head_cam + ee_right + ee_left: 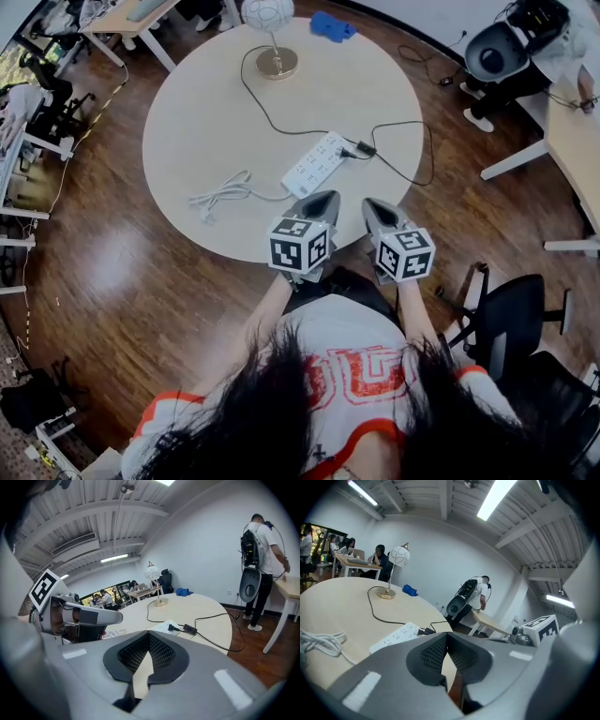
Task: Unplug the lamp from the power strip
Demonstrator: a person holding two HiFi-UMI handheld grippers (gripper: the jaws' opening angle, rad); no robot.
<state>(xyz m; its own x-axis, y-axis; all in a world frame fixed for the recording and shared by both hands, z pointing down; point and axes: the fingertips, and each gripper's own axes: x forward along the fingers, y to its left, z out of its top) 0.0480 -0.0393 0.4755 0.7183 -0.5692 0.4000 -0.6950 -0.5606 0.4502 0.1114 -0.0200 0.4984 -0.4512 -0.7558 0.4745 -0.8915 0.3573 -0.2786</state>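
On the round white table [197, 112] a white power strip [316, 165] lies near the front edge. A black plug [349, 150] sits in its right end. The plug's black cord [258, 98] runs back to a lamp [269, 13] with a white globe shade and brass base at the far side. Both grippers hover side by side at the table's near edge, short of the strip. My left gripper [328, 197] [446, 635] is shut and empty. My right gripper [372, 204] [149, 633] is shut and empty too. The strip [164, 627] and plug [174, 628] lie ahead of it.
The strip's white cable [220, 194] lies bundled on the table's left. A blue object [332, 26] rests at the far edge. A slack loop of black cord [422, 150] hangs over the right rim. A black office chair [511, 319] stands at the right; a person [260, 541] stands by a desk.
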